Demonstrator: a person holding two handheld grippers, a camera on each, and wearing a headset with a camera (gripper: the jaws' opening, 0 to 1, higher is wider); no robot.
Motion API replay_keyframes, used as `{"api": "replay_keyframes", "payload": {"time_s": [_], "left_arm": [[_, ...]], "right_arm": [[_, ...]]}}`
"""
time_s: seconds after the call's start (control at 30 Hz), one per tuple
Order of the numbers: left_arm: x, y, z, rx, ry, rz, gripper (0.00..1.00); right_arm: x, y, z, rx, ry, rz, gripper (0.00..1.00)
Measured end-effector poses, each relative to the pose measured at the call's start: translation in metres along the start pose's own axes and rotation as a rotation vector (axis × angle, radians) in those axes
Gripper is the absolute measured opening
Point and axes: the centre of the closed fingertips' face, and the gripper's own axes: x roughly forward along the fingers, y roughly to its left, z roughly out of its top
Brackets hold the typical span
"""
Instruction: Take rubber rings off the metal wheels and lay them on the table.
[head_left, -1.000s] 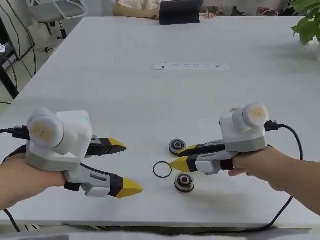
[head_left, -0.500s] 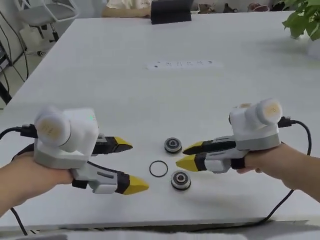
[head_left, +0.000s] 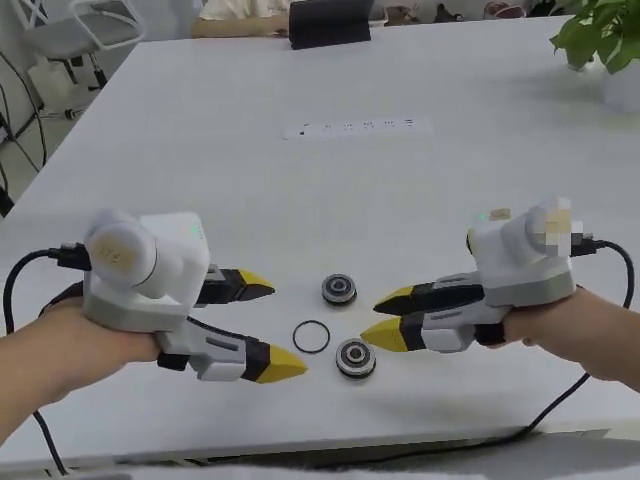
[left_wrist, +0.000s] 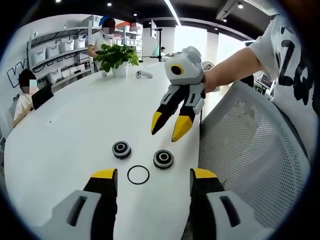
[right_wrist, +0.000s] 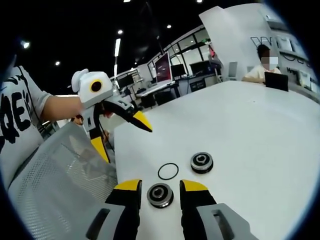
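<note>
The left gripper (head_left: 280, 327) is held wide open, the right gripper (head_left: 378, 317) spread less. A ring (head_left: 311, 336) is laid on the table (head_left: 400, 200), just beside the far wheel (head_left: 339, 289) and near wheel (head_left: 355, 357).

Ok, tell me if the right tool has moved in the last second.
Yes. The right tool has drawn back to the right, away from the loose rubber ring that its tips nearly touched before.

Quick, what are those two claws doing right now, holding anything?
Left gripper: open, holding nothing.
Right gripper: open, holding nothing.
</note>
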Motion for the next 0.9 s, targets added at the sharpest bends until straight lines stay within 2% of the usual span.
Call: {"api": "replay_keyframes", "payload": {"time_s": [0.27, 0.6, 0.9], "left_arm": [[0.009, -0.002, 0.003, 0.012, 0.004, -0.014, 0.51], [0.02, -0.005, 0.001, 0.019, 0.018, -0.04, 0.49], [0.033, -0.008, 0.0, 0.018, 0.028, -0.07, 0.45]], "right_arm": [[-0.004, 0.001, -0.007, -0.004, 0.006, 0.005, 0.29], [-0.002, 0.001, -0.018, -0.011, 0.007, 0.013, 0.3], [0.001, -0.001, -0.03, -0.027, 0.036, 0.009, 0.28]]}}
